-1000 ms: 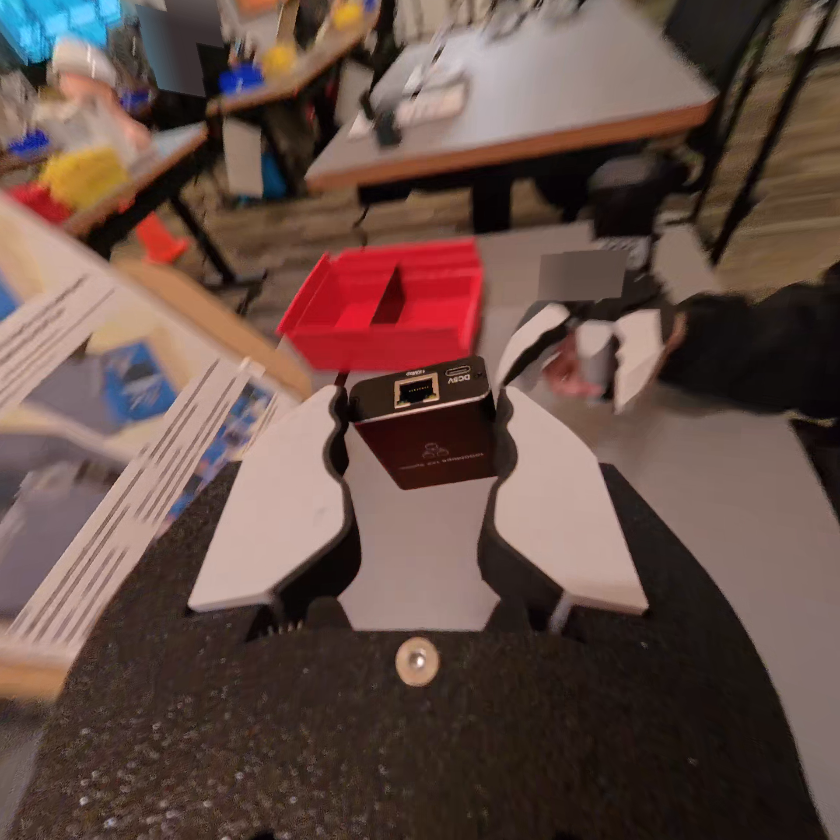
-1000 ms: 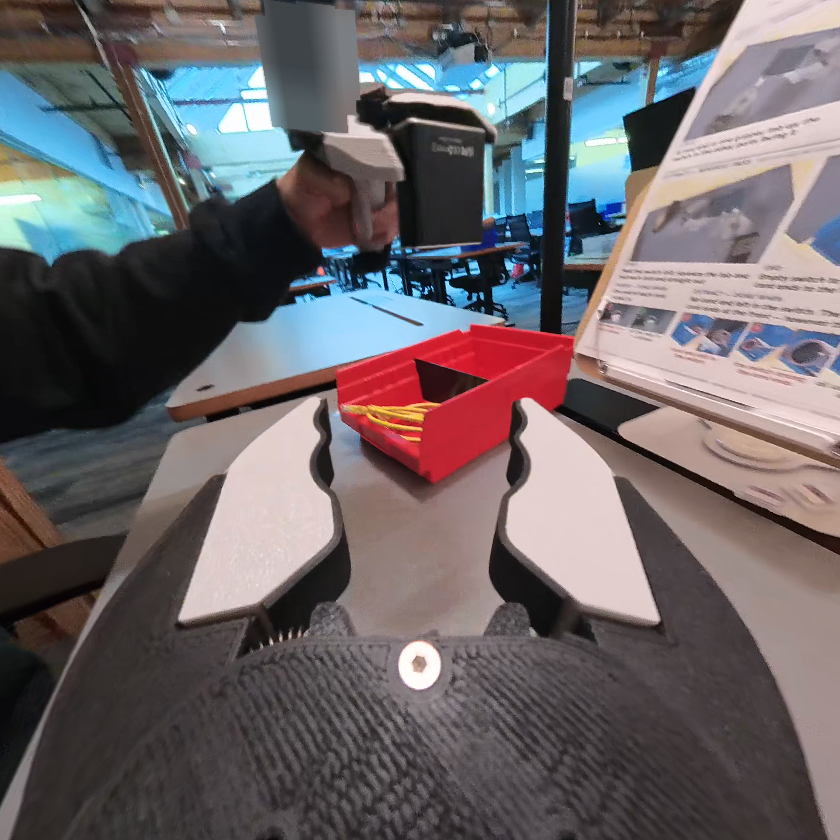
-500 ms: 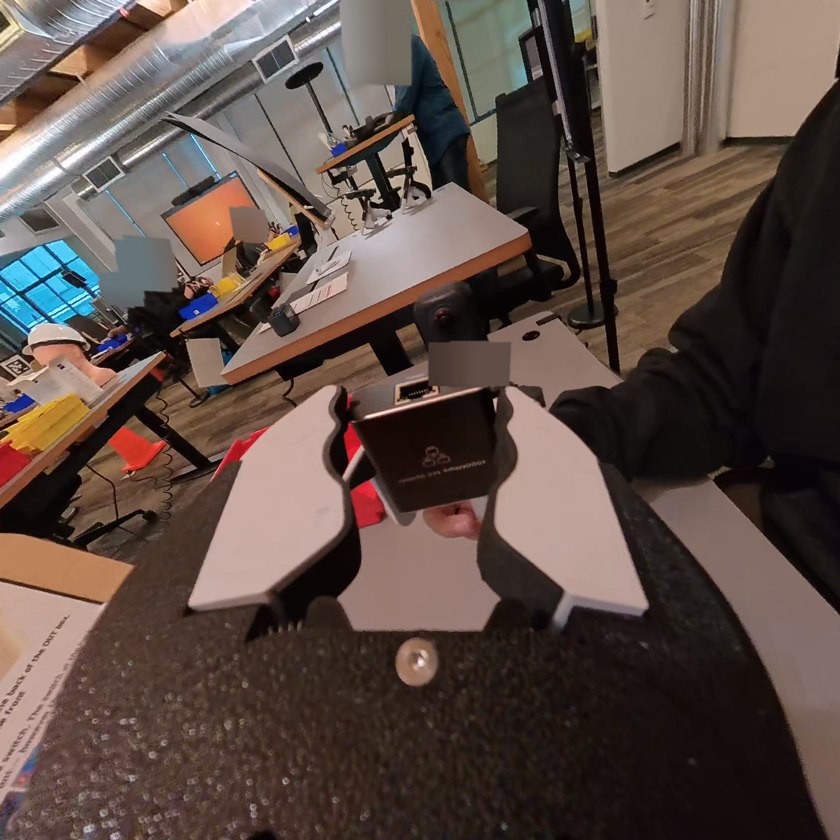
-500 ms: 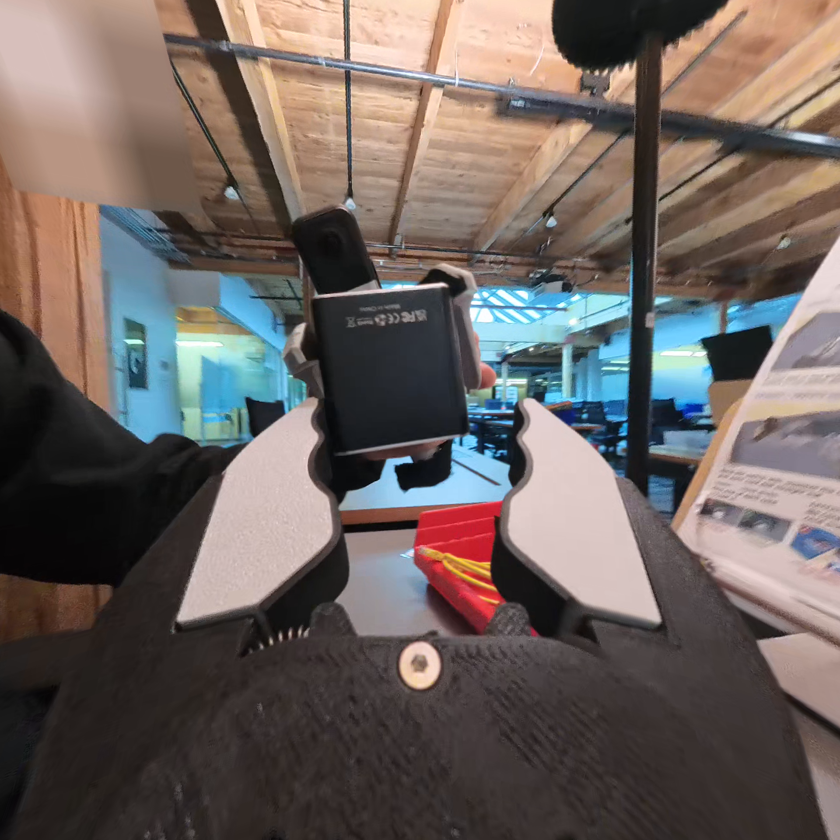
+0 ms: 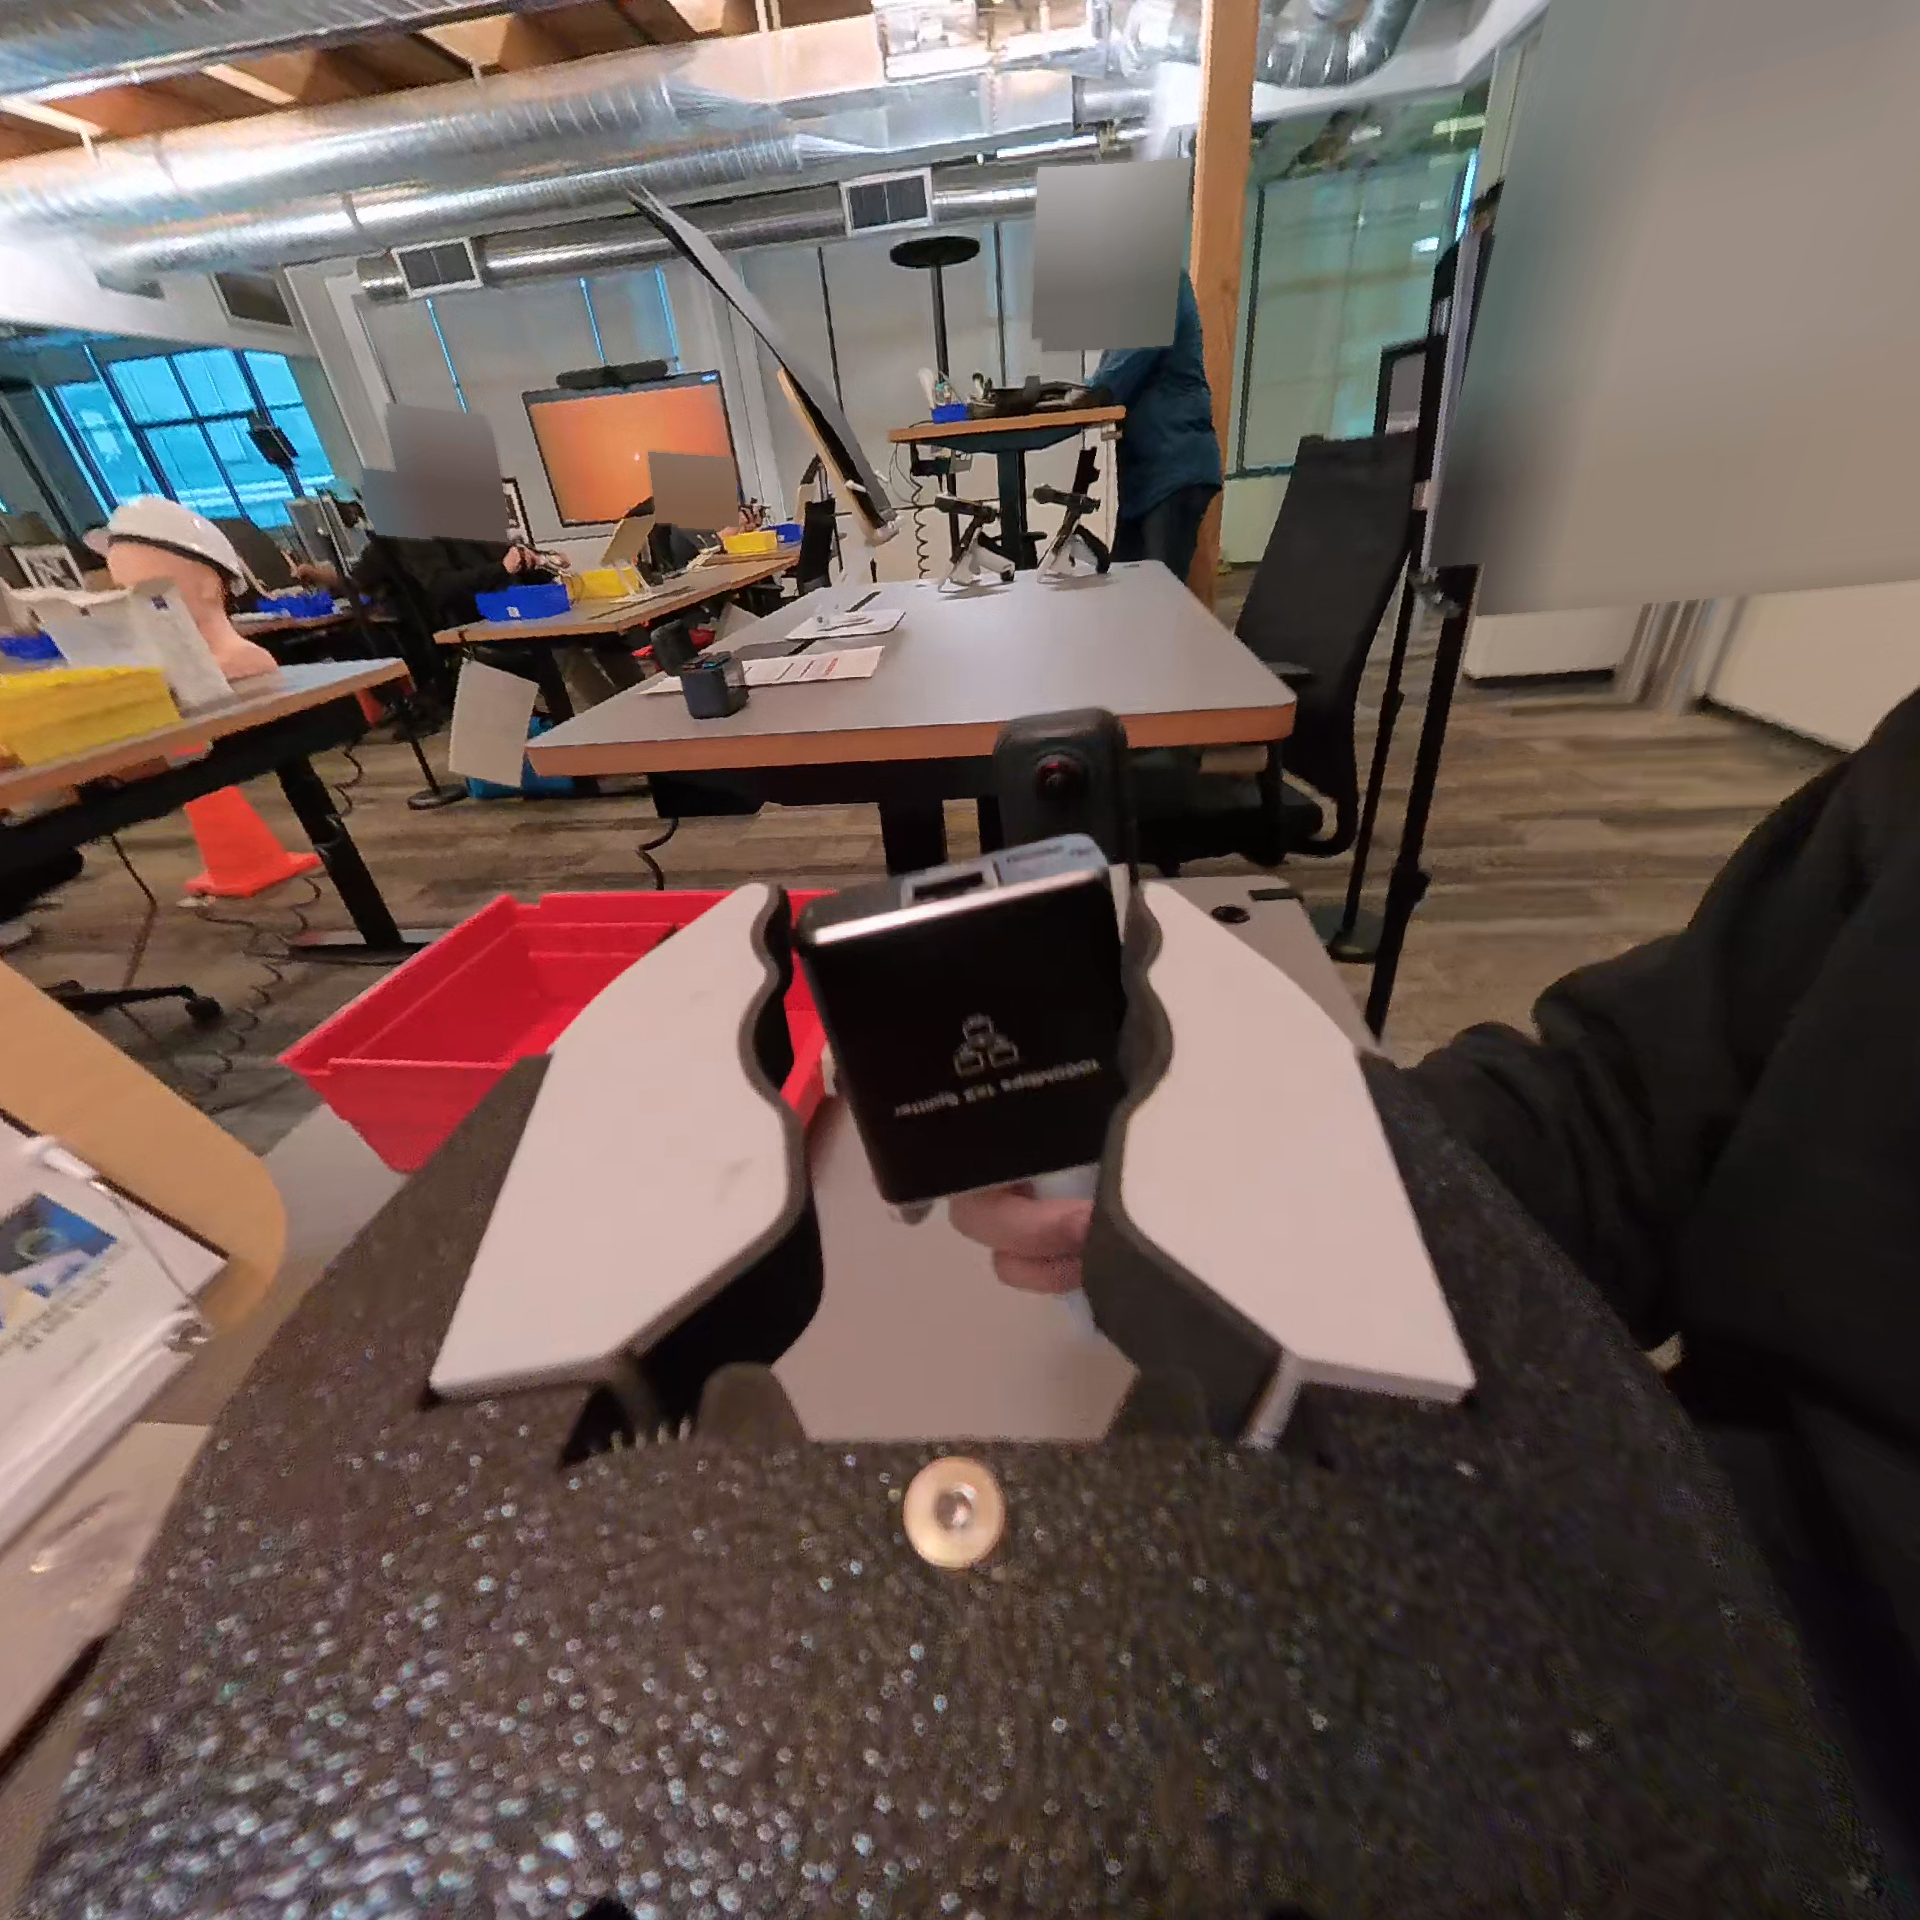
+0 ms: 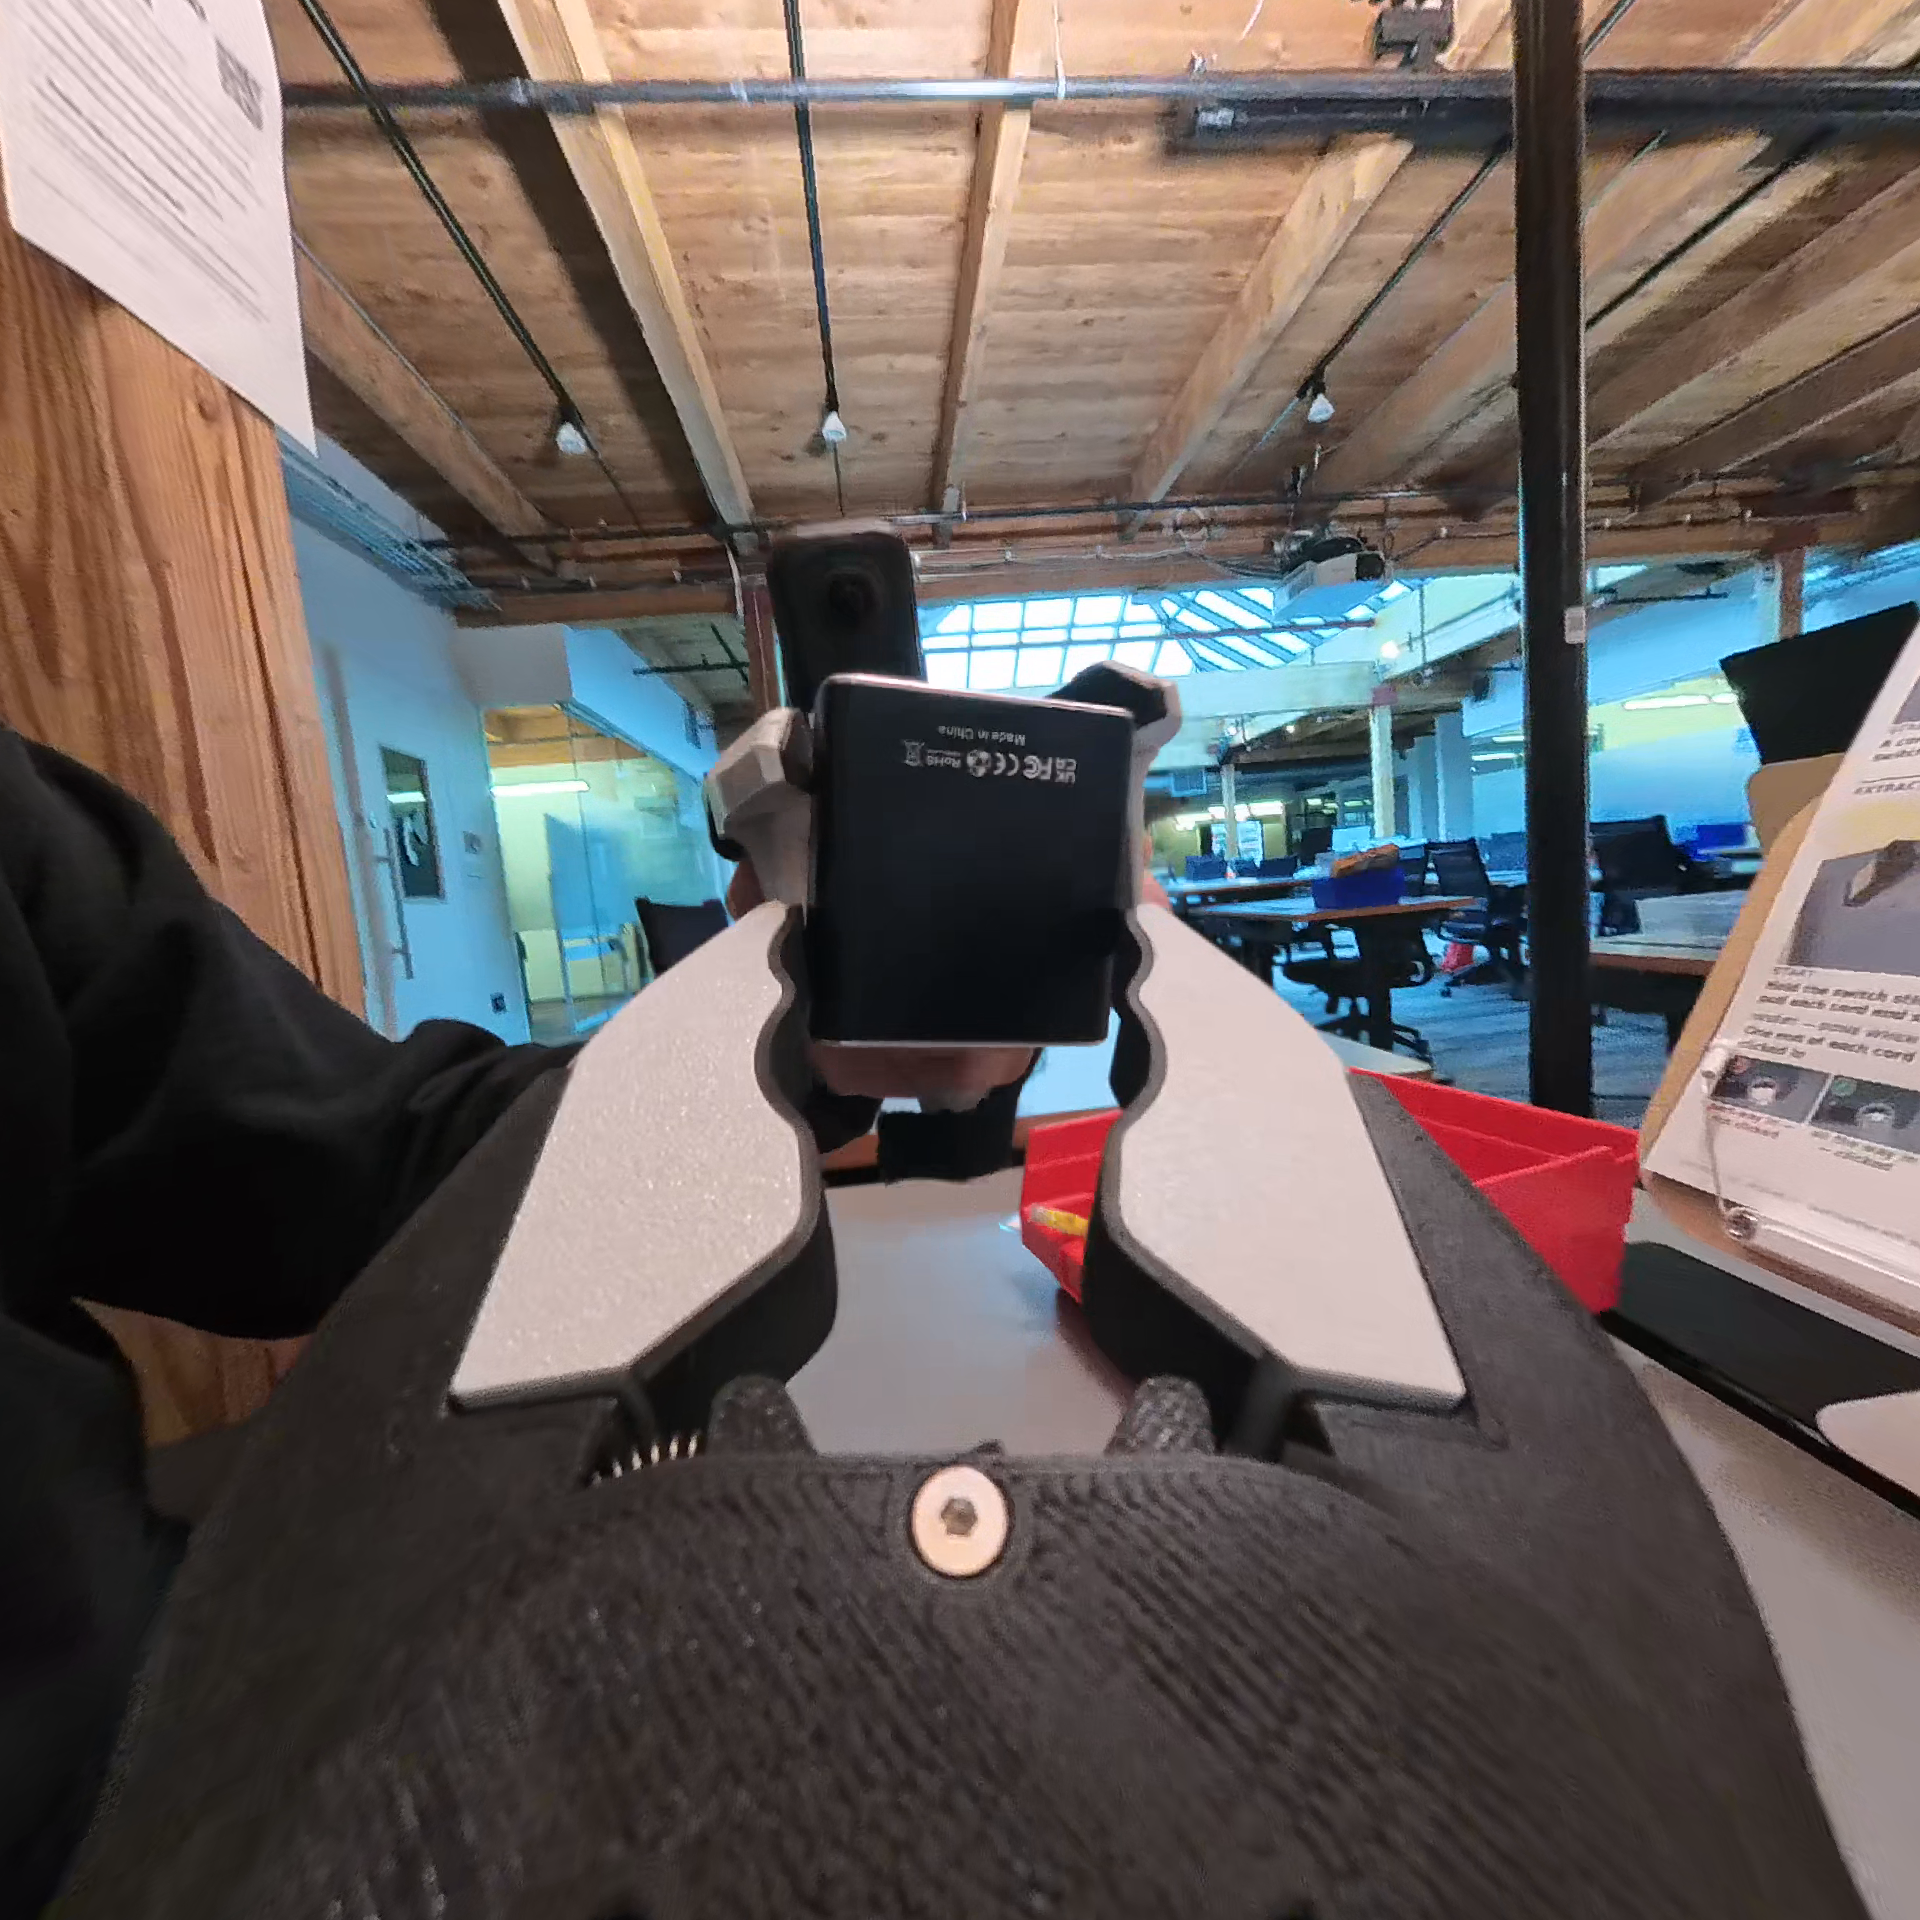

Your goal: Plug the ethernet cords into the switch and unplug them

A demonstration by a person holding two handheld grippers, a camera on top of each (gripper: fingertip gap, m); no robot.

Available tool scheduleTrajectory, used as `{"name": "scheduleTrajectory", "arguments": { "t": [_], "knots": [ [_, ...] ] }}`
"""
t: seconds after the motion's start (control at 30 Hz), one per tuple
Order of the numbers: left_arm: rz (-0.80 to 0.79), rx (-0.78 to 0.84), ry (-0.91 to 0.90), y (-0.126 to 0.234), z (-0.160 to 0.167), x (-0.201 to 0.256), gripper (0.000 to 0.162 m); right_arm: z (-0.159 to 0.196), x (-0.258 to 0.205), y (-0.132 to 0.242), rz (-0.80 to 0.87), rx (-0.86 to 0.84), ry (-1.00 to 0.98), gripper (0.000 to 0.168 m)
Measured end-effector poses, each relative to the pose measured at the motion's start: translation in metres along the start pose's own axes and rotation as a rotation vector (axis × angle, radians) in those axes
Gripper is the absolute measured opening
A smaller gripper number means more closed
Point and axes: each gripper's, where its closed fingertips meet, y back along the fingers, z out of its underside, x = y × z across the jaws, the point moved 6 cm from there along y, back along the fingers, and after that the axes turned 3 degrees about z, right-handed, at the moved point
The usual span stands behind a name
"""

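Observation:
The black ethernet switch (image 5: 977, 1049) is in the air between both grippers, its port (image 5: 945, 885) facing away from the left wrist camera. My left gripper (image 5: 956, 935) is shut on its sides. In the right wrist view the switch (image 6: 966, 873) shows its back face. My right gripper (image 6: 956, 956) is shut on its lower part, and the left gripper (image 6: 945, 748) holds its upper part. Yellow ethernet cords (image 6: 1055, 1218) lie in the red bin (image 6: 1507, 1174). No cord is in the switch port that I see.
The red bin (image 5: 468, 1018) stands on the grey table (image 5: 935, 1340) ahead. An instruction sheet on a wooden stand (image 6: 1818, 1039) is at the table's far side. The person's black sleeve (image 5: 1714, 1039) fills the right of the left wrist view. A black pole (image 6: 1548, 520) rises behind the bin. Only a small space, under 4 cm, lies between the two pairs of fingers.
My left gripper lifted the switch from low over the table up in front of the right gripper. My right gripper tilted up, moved in and closed on the switch.

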Motion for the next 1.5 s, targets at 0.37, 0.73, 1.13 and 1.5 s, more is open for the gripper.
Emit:
{"name": "scheduleTrajectory", "arguments": {
  "t": [0.37, 0.73, 1.13, 1.5],
  "knots": [
    [0.180, 0.159, 0.781, -0.001, 0.043, 0.016, 0.060, -0.013, -0.004, 0.015, -0.054, 0.208, 0.089, 0.057],
    [0.443, 0.437, 1.020, -0.012, 0.048, 0.026, 0.029, 0.002, -0.012, 0.006, -0.115, 0.176, 0.110, 0.056],
    [0.159, 0.283, 1.075, 0.006, 0.062, 0.010, 0.025, 0.004, 0.001, 0.023, 0.039, -0.184, 0.517, 0.068],
    [0.113, -0.078, 1.024, 0.004, 0.075, 0.028, 0.025, 0.018, -0.009, 0.026, -0.082, -0.262, 0.606, 0.079]
  ]
}}
